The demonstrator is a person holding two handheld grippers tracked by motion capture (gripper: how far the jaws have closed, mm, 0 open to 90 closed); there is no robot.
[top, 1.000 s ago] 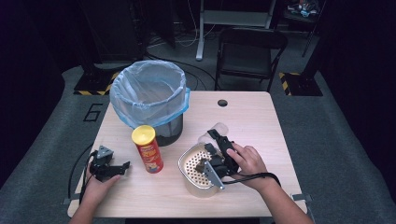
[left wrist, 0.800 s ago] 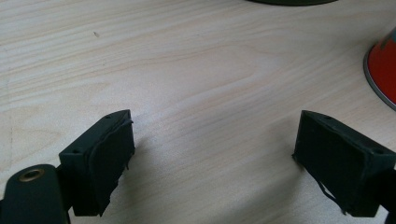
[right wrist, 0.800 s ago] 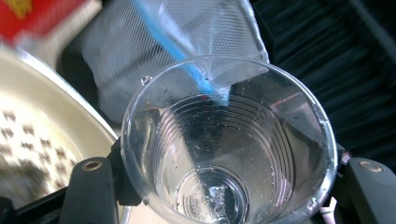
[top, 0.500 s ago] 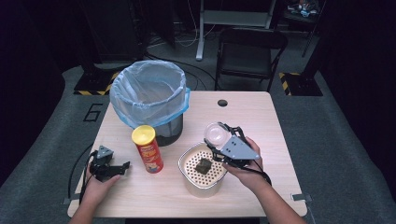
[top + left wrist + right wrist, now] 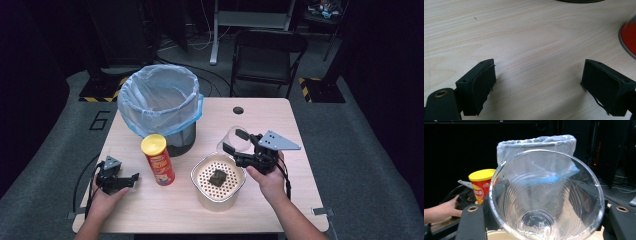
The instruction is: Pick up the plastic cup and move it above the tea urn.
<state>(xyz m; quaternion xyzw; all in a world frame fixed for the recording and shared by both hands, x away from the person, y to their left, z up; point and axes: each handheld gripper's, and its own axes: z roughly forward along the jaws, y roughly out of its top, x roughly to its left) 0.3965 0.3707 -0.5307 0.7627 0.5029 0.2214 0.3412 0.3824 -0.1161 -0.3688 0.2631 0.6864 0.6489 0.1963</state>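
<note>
**Cup emptied and lifted off the strainer; bin is the likely next stop**

The right gripper (image 5: 239, 142) is clenched on a clear plastic cup (image 5: 232, 141), one jaw on each side of its wall. In the right gripper view the cup (image 5: 546, 195) lies on its side with the mouth facing the camera; only droplets cling to the inside.

Change noted: a second ago this gripper was low over the strainer bowl (image 5: 218, 196), tipped down into it. Half a second ago it had risen and a dark lump was visible on the mesh. Now the gripper is up and to the bowl's far right edge, with the cup held clear of the rim. The dark lump (image 5: 218, 177) rests in the middle of the perforated insert.

Judgement: the tipping-out step looks complete, with the solid caught in the strainer. The empty cup is presumably bound for the lined bin (image 5: 159, 102), which stands well apart at the table's far left, directly ahead in the right gripper view.

The left gripper (image 5: 116, 178) has not moved across the three pictures. It rests on the table (image 5: 280, 115) near the red can (image 5: 157, 160), jaws spread wide with nothing between them.

Risk: residual drops may fall on the table during transfer.
</note>
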